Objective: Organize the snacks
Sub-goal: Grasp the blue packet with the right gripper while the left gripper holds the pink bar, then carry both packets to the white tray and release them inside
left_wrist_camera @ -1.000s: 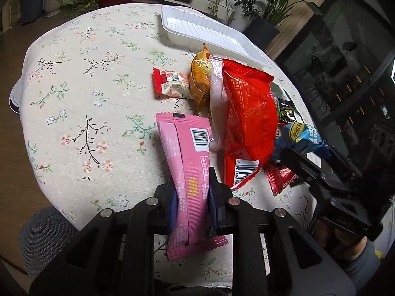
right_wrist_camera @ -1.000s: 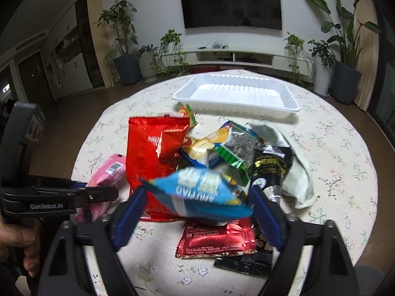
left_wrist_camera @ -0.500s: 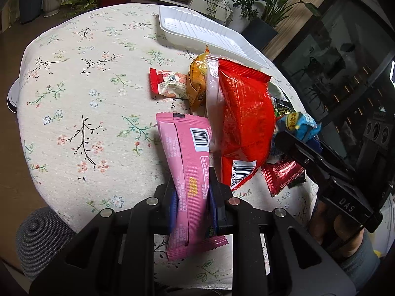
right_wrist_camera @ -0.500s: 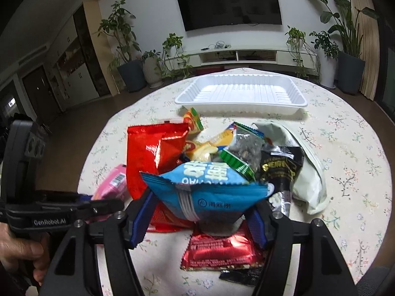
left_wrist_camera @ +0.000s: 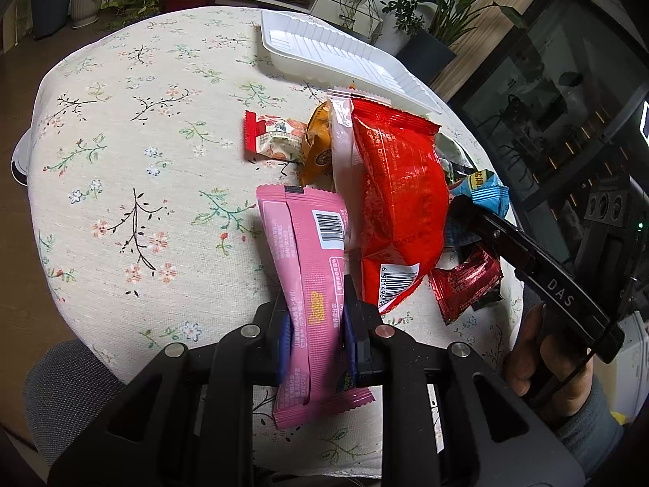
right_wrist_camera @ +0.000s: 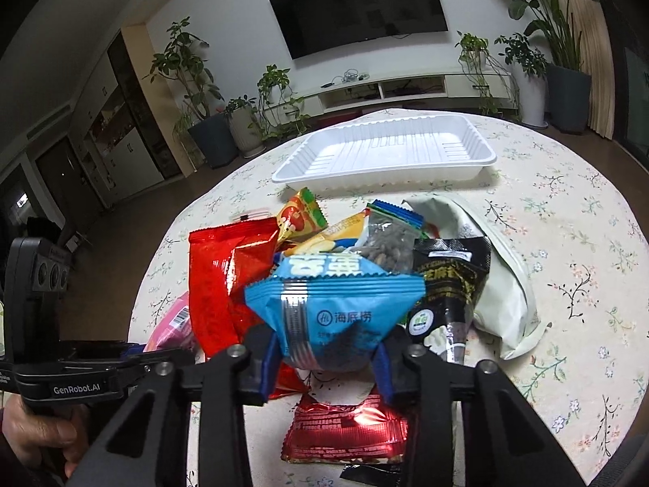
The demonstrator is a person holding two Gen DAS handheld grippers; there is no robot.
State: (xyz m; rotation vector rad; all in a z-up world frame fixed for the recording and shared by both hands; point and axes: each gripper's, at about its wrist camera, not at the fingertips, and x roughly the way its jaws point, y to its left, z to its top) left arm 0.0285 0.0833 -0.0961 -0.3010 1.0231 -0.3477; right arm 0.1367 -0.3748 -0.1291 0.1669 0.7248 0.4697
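- The right tongs (right_wrist_camera: pixel 324 359) have closed in on the blue pack (right_wrist_camera: pixel 332 312) over the past second: a second ago they stood wide around it, now both fingers press its lower half and it hangs lifted above the pile.
- The left tongs (left_wrist_camera: pixel 316 339) have not changed: they stay clamped on the pink pack (left_wrist_camera: pixel 310 268), whose tail pokes back past the fingers, with the pack pointing out over the surface (left_wrist_camera: pixel 134 138).
- So both hands now carry a snack; in my judgement the next step is to take them over to the white tray (right_wrist_camera: pixel 389 150), which holds nothing yet.
- The tray sits at the far side of the surface, well apart from both tongs.
- Left on the surface: a big red bag (left_wrist_camera: pixel 397 203), a small red pack (right_wrist_camera: pixel 344 432) under the right tongs, a black pack (right_wrist_camera: pixel 450 280), a clear bag of dark bits (right_wrist_camera: pixel 389 239), orange and yellow packs, and a pale pouch (right_wrist_camera: pixel 499 284).
- The surface is round with a floral cloth. Behind it are a wall TV (right_wrist_camera: pixel 357 4), a low white cabinet and many potted plants.
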